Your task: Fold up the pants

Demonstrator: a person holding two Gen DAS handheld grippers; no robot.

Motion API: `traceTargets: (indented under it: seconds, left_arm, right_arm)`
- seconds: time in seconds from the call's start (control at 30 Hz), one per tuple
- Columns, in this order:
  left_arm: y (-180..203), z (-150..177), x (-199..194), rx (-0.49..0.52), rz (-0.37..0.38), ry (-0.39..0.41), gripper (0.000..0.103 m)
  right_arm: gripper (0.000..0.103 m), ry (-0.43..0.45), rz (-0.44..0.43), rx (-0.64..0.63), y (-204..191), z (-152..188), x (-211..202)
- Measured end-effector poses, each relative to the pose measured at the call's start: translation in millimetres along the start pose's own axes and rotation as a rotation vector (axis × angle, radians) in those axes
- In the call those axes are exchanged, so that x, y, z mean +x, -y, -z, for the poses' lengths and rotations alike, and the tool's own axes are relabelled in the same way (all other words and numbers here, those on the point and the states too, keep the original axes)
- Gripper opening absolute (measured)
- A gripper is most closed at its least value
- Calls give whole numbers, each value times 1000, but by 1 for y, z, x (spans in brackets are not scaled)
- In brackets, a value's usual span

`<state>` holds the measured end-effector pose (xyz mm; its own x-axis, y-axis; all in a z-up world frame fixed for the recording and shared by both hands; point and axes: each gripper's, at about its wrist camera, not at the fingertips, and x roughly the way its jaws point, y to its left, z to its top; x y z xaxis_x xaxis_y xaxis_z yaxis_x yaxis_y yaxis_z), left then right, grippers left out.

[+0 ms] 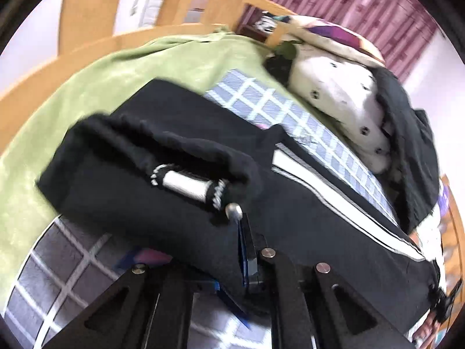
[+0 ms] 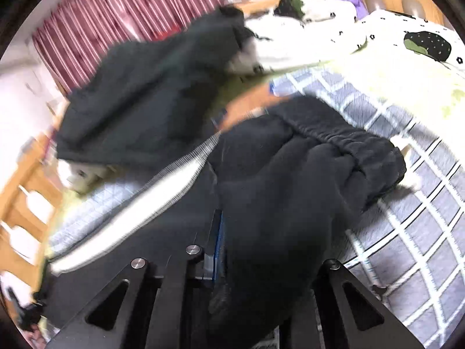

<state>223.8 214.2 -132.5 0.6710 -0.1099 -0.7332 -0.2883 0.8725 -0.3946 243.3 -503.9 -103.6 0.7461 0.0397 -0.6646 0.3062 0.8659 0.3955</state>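
Pants of black fleece with a white side stripe (image 1: pixel 174 197) are lying across the grey-and-white checked quilt (image 1: pixel 290 116) on the bed, and you are gripping them with both tools. Your left gripper (image 1: pixel 245 250) is clenching a fold of the black cloth near the white drawcord with its metal tip (image 1: pixel 186 186); the pads are pressed together with fabric between them. Your right gripper (image 2: pixel 219 250) is clamping the pants too, its blue-edged fingers (image 2: pixel 218 232) closed on a thick bunch of cloth that is draping over the right side of the tool.

Open quilt is showing beyond the gathered elastic waistband (image 2: pixel 343 142), toward the right of the right wrist view, and in the lower left corner of the left wrist view. A pale green blanket (image 1: pixel 87 93) is bordering the quilt on the far side, running up to the curved wooden bed frame (image 1: pixel 58 64). A dark grey garment (image 2: pixel 151 93) and white spotted bedding (image 1: pixel 334 87) are crowding the other end, near the pink striped curtain (image 2: pixel 130 8).

Both views are smeared with blur. The bunched cloth is hiding the right tool's far finger, so you cannot be seeing how deep the grip goes. The pant legs are running off past the lower edge of both views.
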Motion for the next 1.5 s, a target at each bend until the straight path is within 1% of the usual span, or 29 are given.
traceTargets:
  seconds: [0.03, 0.07, 0.13, 0.17, 0.23, 0.3, 0.37, 0.43, 0.5, 0.53, 0.57, 0.6, 0.63, 0.7, 0.77, 0.83, 0.87, 0.9, 0.93, 1.0, 1.07, 1.17, 1.23, 1.27, 1.3, 1.4, 1.43, 1.5]
  left_arm:
    - [9, 4, -9, 24, 18, -7, 10]
    - [17, 10, -17, 55, 38, -17, 10]
    - [33, 25, -27, 117, 63, -38, 10]
    - [42, 39, -33, 158, 82, -62, 10]
    - [51, 64, -42, 208, 124, -104, 10]
    - [57, 92, -51, 260, 173, -149, 11]
    - [58, 112, -54, 287, 184, -171, 11]
    - [56, 133, -52, 321, 150, -178, 13]
    - [47, 141, -48, 308, 130, -189, 19]
    - [41, 142, -50, 285, 127, -198, 30]
    - [36, 142, -53, 260, 114, -203, 36]
    - [30, 143, -61, 237, 107, -194, 38]
    - [23, 142, -69, 234, 118, -185, 38]
    - [14, 148, -91, 250, 138, -161, 38]
    - [14, 148, -105, 286, 121, -122, 38]
    - [23, 144, -114, 353, 105, -93, 38]
    - [28, 143, -119, 387, 115, -79, 38]
    - [34, 140, -120, 396, 121, -67, 38]
    - [39, 137, -122, 402, 126, -48, 38]
    - [47, 134, -117, 426, 122, -43, 38]
    - [55, 133, -105, 449, 91, -42, 38]
    - [62, 129, -88, 442, 63, -33, 38]
    - [66, 126, -80, 458, 4, 30, 36]
    - [67, 121, -77, 469, -17, 59, 25]
    - [67, 111, -73, 467, -38, 86, 9]
    - [63, 78, -70, 435, -97, 175, 10]
    - [62, 62, -67, 426, -115, 192, 10]
    - [57, 33, -60, 384, -118, 202, 10]
  right_arm:
    - [15, 4, -18, 11, 3, -7, -13]
    - [15, 10, -11, -1, 5, -11, -24]
    - [15, 17, 38, -55, 13, -18, -49]
    - [15, 15, 56, -72, 21, -19, -62]
    - [15, 0, 88, -70, 48, -21, -90]
    - [15, -9, 116, -58, 81, -16, -118]
    - [16, -19, 143, -56, 112, -4, -138]
    - [19, -60, 169, -59, 133, 12, -143]
    - [24, -150, 182, -38, 152, 32, -135]
    - [30, -187, 200, -24, 159, 43, -130]
    - [37, -193, 218, -18, 161, 54, -131]
    - [41, -176, 234, -23, 160, 62, -136]
    - [46, -162, 244, -32, 157, 67, -139]
    - [46, -141, 291, -85, 144, 80, -151]
    - [46, -137, 340, -141, 132, 88, -158]
    - [46, -117, 379, -190, 119, 93, -165]
    - [47, -108, 386, -208, 111, 94, -167]
    - [47, -102, 393, -220, 104, 94, -170]
    - [49, -94, 398, -221, 101, 93, -172]
    - [50, -73, 388, -197, 93, 91, -177]
    - [51, -78, 386, -169, 90, 87, -176]
    - [51, -93, 384, -134, 95, 87, -176]
    - [51, -102, 399, -120, 102, 92, -181]
    - [51, -106, 412, -119, 104, 96, -184]
    - [51, -112, 424, -120, 106, 98, -185]
    - [51, -129, 461, -119, 114, 106, -191]
    - [51, -133, 472, -120, 116, 110, -193]
    - [51, -131, 493, -118, 118, 115, -196]
